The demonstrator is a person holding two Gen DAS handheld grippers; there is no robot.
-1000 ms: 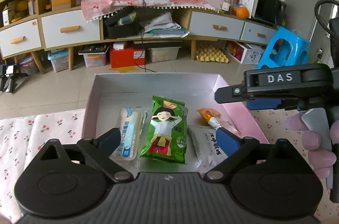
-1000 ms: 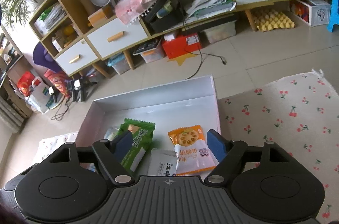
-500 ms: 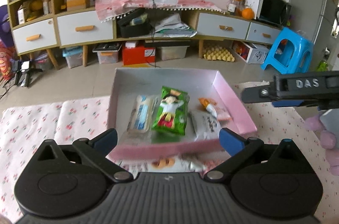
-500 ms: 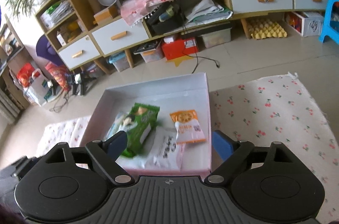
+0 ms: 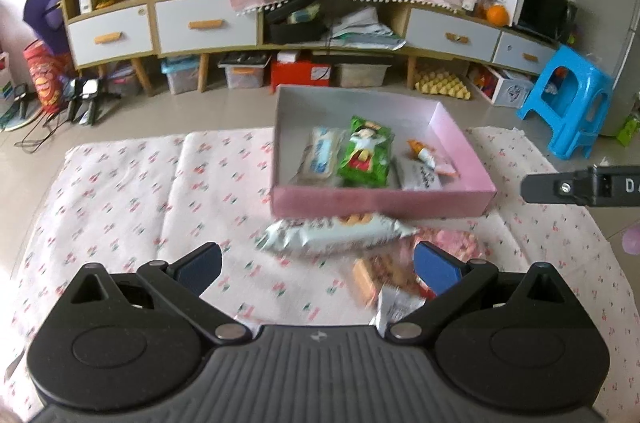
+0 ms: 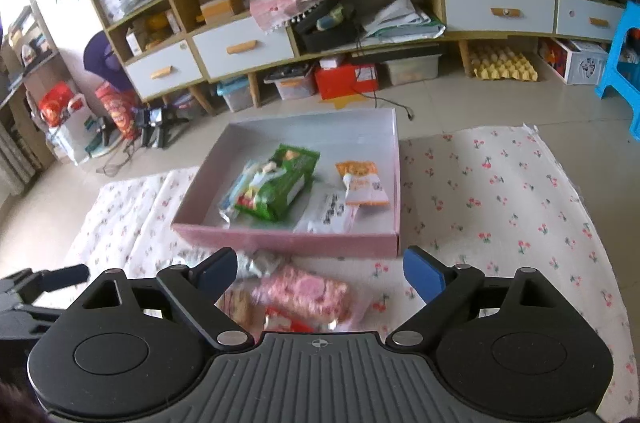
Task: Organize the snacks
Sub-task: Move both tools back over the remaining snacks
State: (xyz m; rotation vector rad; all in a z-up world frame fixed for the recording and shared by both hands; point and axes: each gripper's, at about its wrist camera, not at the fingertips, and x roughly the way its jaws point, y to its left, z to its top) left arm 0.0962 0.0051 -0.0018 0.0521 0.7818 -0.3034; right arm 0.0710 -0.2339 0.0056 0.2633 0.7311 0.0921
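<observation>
Both my grippers are spread wide and hold nothing: the left gripper (image 5: 317,263) gapes over the cherry-print cloth (image 5: 120,207), and the right gripper (image 6: 320,273) has just been opening, nothing between its pads. At twelve o'clock sits the pink box (image 5: 380,201), already holding the green snack pack (image 5: 366,159) and others. Just before its near wall lies the silver biscuit packet (image 5: 336,233); nearer, at one o'clock, the pink wafer pack (image 6: 302,293). These look light, crinkly and slippery, contents brittle; I judge a gentle pinch across the middle safest
</observation>
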